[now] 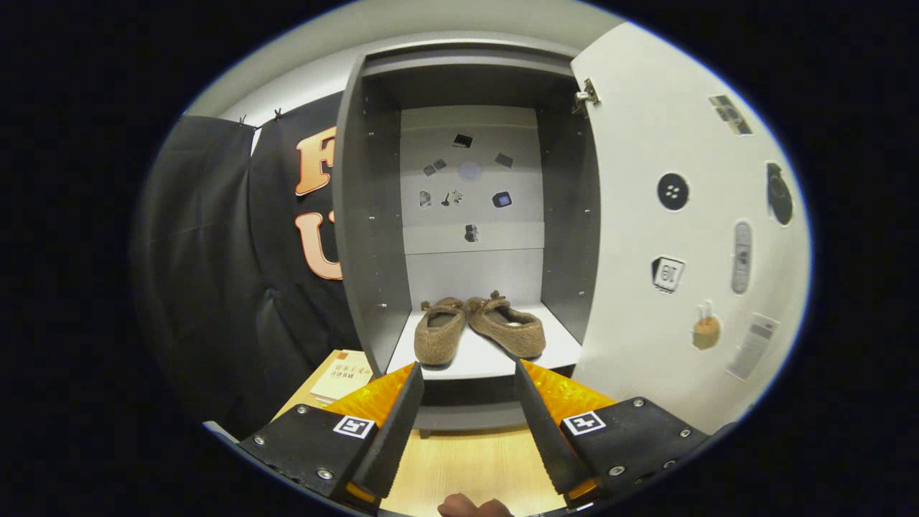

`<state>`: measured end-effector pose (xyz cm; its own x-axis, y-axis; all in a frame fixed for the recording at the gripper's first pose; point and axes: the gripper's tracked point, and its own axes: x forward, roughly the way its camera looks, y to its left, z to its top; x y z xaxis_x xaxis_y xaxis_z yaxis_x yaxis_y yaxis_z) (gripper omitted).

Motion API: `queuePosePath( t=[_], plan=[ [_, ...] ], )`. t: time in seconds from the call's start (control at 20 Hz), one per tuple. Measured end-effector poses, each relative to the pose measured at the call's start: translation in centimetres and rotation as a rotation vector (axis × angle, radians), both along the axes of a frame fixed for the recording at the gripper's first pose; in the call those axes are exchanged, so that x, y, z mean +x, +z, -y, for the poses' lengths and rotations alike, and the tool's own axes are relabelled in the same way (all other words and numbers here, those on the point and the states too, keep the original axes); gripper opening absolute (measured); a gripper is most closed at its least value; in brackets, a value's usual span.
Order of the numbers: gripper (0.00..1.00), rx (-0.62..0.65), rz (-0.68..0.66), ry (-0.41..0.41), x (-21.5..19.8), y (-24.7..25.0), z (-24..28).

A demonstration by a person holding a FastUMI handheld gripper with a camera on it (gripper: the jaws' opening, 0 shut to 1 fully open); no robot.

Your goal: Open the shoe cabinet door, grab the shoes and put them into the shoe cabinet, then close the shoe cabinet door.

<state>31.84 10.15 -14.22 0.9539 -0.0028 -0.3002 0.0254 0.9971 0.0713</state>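
Observation:
A grey shoe cabinet (366,215) stands open ahead of me. Its white door (668,237) is swung out to the right, with small stickers on its inner face. A pair of brown fuzzy shoes (477,329) rests side by side on the cabinet's white bottom shelf (553,353), toes pointing toward me. My gripper (468,373) is open, with nothing between its fingers. The fingertips sit just short of the shelf's front edge, apart from the shoes.
The cabinet rests on a light wooden surface (474,459). A small booklet (343,375) lies left of the cabinet's base. Black cloth hangs on the left. Several small stickers dot the cabinet's back panel (470,179). A fingertip (470,508) shows below the fingers.

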Motion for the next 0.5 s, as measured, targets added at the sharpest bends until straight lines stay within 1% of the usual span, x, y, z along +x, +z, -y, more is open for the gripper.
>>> queuePosePath(
  t=[0.1,0.3,0.5],
  plan=[
    [0.81,0.006,0.016,-0.018,-2.6,1.0,1.5],
    [0.82,0.025,0.041,-0.009,-7.3,2.7,5.1],
    [0.82,0.071,0.038,0.056,-12.1,3.3,8.5]
  ],
)
